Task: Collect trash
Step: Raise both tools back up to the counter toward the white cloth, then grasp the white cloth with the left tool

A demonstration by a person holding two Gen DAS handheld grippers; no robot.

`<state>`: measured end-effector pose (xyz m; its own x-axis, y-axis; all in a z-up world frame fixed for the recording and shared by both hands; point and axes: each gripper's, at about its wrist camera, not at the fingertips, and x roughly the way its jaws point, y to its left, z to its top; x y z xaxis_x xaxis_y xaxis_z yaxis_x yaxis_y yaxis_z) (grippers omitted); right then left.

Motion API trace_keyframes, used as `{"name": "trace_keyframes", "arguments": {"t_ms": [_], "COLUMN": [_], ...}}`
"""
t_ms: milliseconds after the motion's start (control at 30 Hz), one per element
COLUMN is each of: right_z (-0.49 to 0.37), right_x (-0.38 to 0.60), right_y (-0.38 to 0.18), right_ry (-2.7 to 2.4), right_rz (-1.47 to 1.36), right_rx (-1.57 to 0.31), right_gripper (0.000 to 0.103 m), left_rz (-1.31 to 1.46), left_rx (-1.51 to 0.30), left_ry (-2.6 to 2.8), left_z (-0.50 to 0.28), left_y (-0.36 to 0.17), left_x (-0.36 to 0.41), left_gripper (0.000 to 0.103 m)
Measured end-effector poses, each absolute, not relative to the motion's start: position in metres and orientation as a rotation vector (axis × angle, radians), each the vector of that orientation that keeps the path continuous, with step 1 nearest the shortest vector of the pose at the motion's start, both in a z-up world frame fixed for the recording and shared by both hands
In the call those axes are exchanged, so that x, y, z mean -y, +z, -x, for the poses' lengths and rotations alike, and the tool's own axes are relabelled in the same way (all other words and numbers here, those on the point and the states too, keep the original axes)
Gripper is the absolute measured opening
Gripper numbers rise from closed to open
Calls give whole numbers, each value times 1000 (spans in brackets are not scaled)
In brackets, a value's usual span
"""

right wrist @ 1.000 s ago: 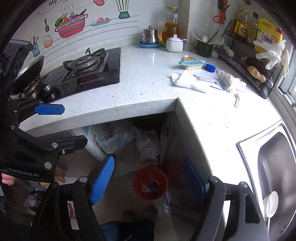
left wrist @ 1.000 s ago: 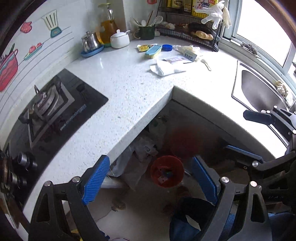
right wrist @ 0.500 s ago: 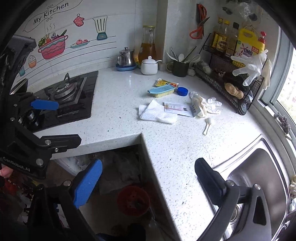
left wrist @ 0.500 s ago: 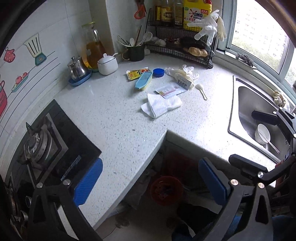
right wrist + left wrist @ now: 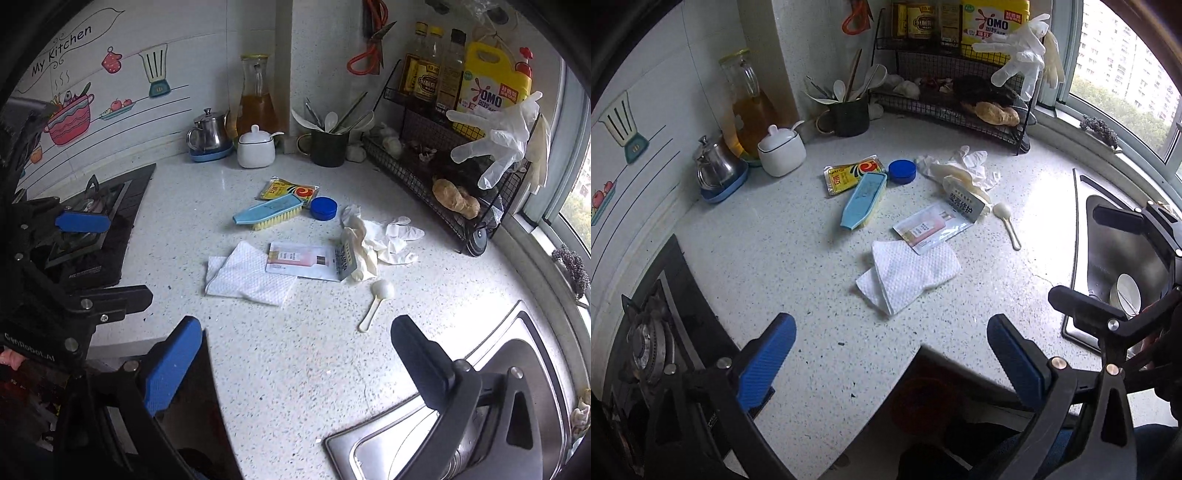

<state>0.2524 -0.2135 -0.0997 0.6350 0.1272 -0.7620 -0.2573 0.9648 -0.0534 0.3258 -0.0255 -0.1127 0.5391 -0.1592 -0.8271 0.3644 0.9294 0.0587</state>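
Note:
Trash lies on the white speckled counter (image 5: 798, 266): a white paper towel (image 5: 908, 275) (image 5: 249, 275), a pink-and-white sachet (image 5: 929, 227) (image 5: 301, 260), crumpled white gloves with a small packet (image 5: 960, 177) (image 5: 369, 240), a plastic spoon (image 5: 1008, 223) (image 5: 376, 301), a yellow sauce packet (image 5: 851, 175) (image 5: 286, 190) and a blue lid (image 5: 902, 171) (image 5: 323, 208). My left gripper (image 5: 890, 358) is open and empty, above the counter's front edge, short of the towel. My right gripper (image 5: 295, 365) is open and empty, near the sink.
A blue brush (image 5: 864, 201) lies by the sauce packet. A gas stove (image 5: 646, 339) is at the left, a steel sink (image 5: 491, 402) at the right. A kettle (image 5: 208, 133), oil jug, sugar pot, utensil cup and wire rack (image 5: 443, 158) line the back. A red bin (image 5: 923, 400) stands below the counter.
Both grippers have risen from over the floor and red bin, and now face the countertop trash, which looks closer. Both stay open and empty.

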Motion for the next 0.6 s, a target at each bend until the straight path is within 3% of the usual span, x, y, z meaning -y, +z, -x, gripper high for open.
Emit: {"name": "trace_keyframes", "arguments": {"t_ms": [600], "right_z": [-307], "right_x": [246], "right_y": [-148], "right_ry": [5], "right_rz": [21], "right_rx": [-1016], "right_gripper": [102], "left_rz": [-350], "left_rx": [-1140], "left_ry": [-531], "left_z": [-423], "left_y": [-194], "left_x": [58], "left_gripper": [102]}}
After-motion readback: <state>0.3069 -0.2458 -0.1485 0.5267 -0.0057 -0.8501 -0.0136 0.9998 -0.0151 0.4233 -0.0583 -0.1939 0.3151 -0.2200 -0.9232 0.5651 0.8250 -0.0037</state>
